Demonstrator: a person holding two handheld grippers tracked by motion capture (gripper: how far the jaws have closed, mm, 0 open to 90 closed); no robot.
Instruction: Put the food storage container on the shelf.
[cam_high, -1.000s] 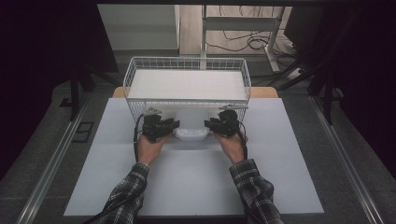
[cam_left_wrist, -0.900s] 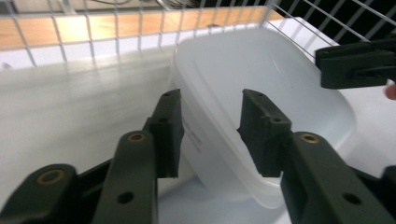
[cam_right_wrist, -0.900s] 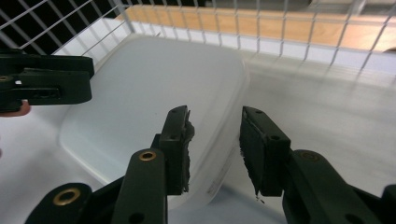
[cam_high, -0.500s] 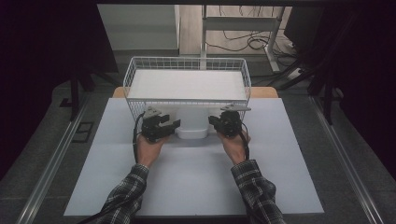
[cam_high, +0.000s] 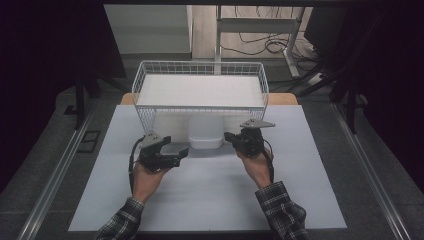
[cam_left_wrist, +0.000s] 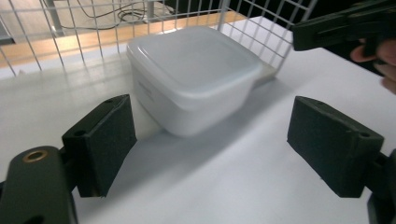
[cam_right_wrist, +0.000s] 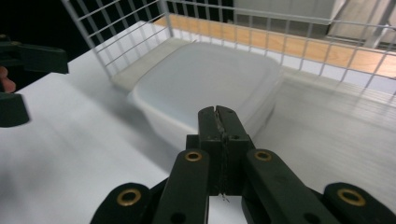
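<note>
Here, a white lidded container (cam_high: 205, 134) is sitting on the white table (cam_high: 210, 200), tucked against the near wall of the white wire basket (cam_high: 200, 70), which is standing at twelve o'clock from it. Seen from above, the left gripper (cam_high: 175, 154) is hanging at about eight o'clock from the container, near it but apart, with the person's left hand (cam_high: 147, 175) wrapping its body. Its jaws have just been opening and are now standing wide apart, with nothing between them. In the left gripper view, the two black pads (cam_left_wrist: 105, 140) are framing bare table, and the container (cam_left_wrist: 194, 74) is lying ahead at twelve o'clock, clear of both pads, its lid on and its walls slightly blurred.

The right gripper (cam_high: 231, 137) is sitting at about three o'clock from the container, just beside its right wall, carried by the right hand (cam_high: 257, 162). Its jaws are pressed tightly together on nothing. In the right gripper view, the closed tips (cam_right_wrist: 219, 123) are pointing at the container (cam_right_wrist: 205, 79), which is filling the middle ground at twelve o'clock; whether the tips are touching its wall I cannot tell. The basket's wires (cam_right_wrist: 280, 28) are rising just behind it, and the left gripper (cam_right_wrist: 18, 84) is showing at nine o'clock, far off.
</note>
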